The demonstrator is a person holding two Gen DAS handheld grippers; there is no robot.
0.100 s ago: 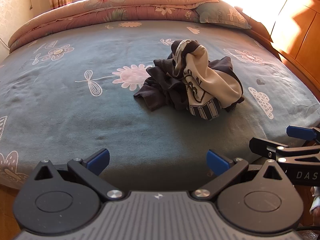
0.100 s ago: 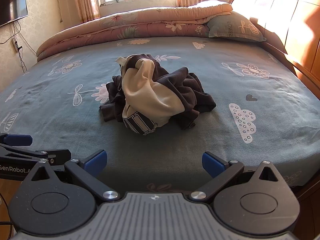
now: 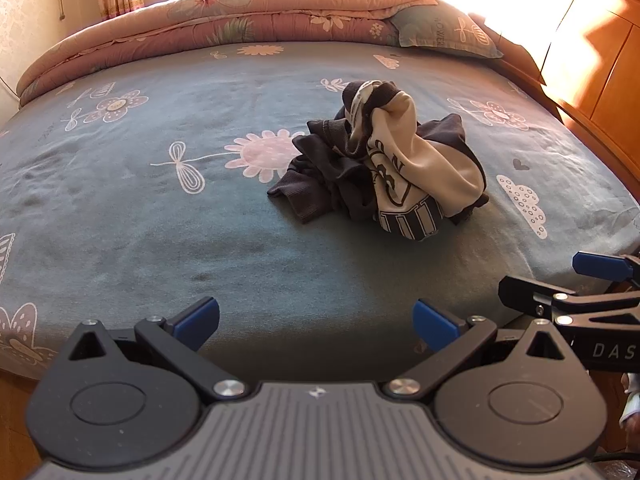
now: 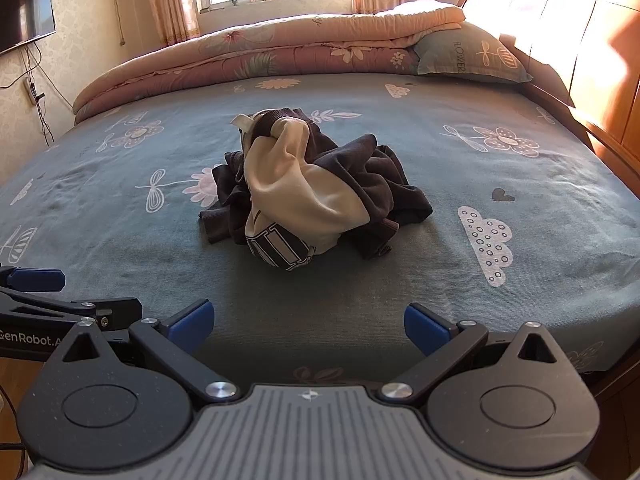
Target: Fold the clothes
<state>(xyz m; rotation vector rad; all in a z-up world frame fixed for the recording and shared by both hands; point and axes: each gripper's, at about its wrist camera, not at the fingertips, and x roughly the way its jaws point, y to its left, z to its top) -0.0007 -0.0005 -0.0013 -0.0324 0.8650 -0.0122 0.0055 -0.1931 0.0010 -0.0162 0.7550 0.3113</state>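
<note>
A crumpled garment [image 3: 396,168], dark grey and cream with striped ribbing, lies in a heap in the middle of the bed; it also shows in the right wrist view [image 4: 308,196]. My left gripper [image 3: 316,322] is open and empty at the near edge of the bed, well short of the heap. My right gripper [image 4: 306,322] is open and empty, also at the near edge, facing the heap. The right gripper shows at the right of the left wrist view [image 3: 580,280]; the left gripper shows at the left of the right wrist view [image 4: 44,288].
The bed has a blue-grey flowered sheet [image 3: 160,208]. A folded pink quilt [image 4: 280,48] and a pillow [image 4: 468,56] lie at the far end. A wooden wardrobe [image 4: 600,40] stands on the right. A TV [image 4: 24,16] hangs on the left wall.
</note>
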